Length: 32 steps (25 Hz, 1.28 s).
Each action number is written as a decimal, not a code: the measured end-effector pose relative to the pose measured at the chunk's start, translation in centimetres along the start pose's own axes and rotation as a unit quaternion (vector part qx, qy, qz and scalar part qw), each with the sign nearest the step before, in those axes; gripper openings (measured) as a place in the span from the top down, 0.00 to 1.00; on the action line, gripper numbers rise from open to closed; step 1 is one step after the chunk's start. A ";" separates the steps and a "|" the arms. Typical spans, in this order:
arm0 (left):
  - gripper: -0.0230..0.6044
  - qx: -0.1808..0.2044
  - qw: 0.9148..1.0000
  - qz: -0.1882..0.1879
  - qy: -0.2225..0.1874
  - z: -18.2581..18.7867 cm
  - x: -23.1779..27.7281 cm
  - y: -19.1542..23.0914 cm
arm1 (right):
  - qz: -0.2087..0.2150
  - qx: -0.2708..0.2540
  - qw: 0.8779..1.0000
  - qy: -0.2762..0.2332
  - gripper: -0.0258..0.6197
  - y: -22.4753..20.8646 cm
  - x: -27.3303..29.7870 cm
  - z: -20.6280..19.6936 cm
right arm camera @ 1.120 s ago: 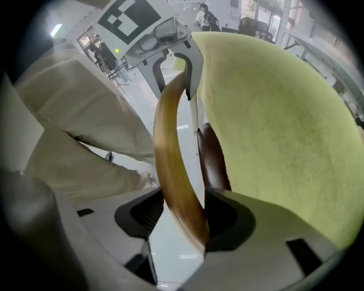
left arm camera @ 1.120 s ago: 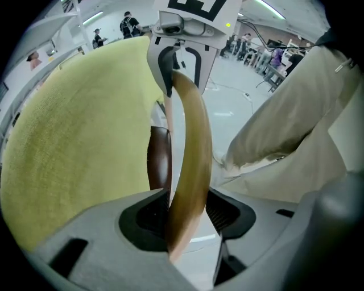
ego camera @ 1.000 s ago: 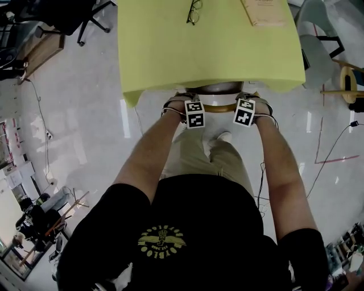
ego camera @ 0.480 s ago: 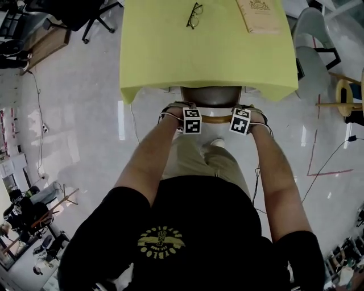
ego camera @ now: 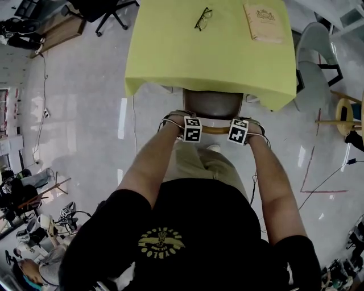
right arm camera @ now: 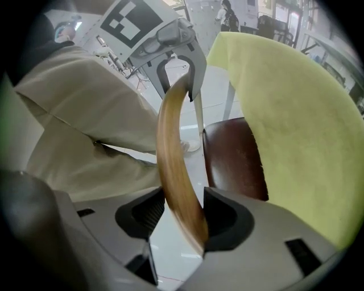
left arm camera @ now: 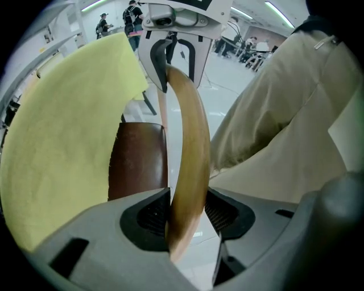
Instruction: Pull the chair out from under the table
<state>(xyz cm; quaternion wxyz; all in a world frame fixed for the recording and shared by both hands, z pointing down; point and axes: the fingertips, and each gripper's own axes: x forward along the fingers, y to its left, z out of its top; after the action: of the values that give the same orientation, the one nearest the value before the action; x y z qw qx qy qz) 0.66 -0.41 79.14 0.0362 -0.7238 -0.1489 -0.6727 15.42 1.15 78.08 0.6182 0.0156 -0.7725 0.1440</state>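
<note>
The chair's brown seat (ego camera: pixel 213 104) sticks out from under the table with the yellow cloth (ego camera: pixel 210 57). Its curved wooden back rail (ego camera: pixel 215 130) runs between my two hands. My left gripper (ego camera: pixel 190 126) points down and is shut on the rail's left end (left arm camera: pixel 190 142), which passes between the dark pads (left arm camera: pixel 151 213). At the rail's right end (right arm camera: pixel 173 153), my right gripper (ego camera: pixel 239 129) is shut on it, its jaws having just closed a little further. The seat (left arm camera: pixel 138 162) lies beyond the rail in both gripper views.
Glasses (ego camera: pixel 203 18) and a book (ego camera: pixel 263 23) lie on the cloth. My trouser leg (ego camera: pixel 199 165) stands just behind the rail. A white chair (ego camera: pixel 315 42) and a wooden stool (ego camera: pixel 347 105) stand to the right, a black office chair (ego camera: pixel 102 8) to the far left. Cables (ego camera: pixel 327 176) cross the floor.
Both grippers have moved back from the table with the rail between them. More of the brown seat shows beyond the cloth's edge.
</note>
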 end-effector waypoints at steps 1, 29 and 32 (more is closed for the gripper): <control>0.67 -0.003 1.000 0.000 0.000 0.1 0.1 -0.5 | 0.002 -0.002 1.000 -0.001 0.64 0.4 0.0 -0.1; 0.67 0.010 0.999 -0.041 -0.027 0.1 2.0 -15.6 | 0.034 0.019 0.999 -0.012 0.64 15.6 3.2 0.3; 0.67 0.011 0.998 -0.049 -0.028 0.0 2.3 -18.5 | 0.037 0.021 0.999 -0.009 0.64 18.3 3.8 0.4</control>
<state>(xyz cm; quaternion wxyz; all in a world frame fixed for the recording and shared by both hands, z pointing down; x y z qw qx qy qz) -4.12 17.59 78.71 0.0070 -0.7336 -0.1924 -0.6517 10.48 19.19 77.93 0.6048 0.0010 -0.7752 0.1825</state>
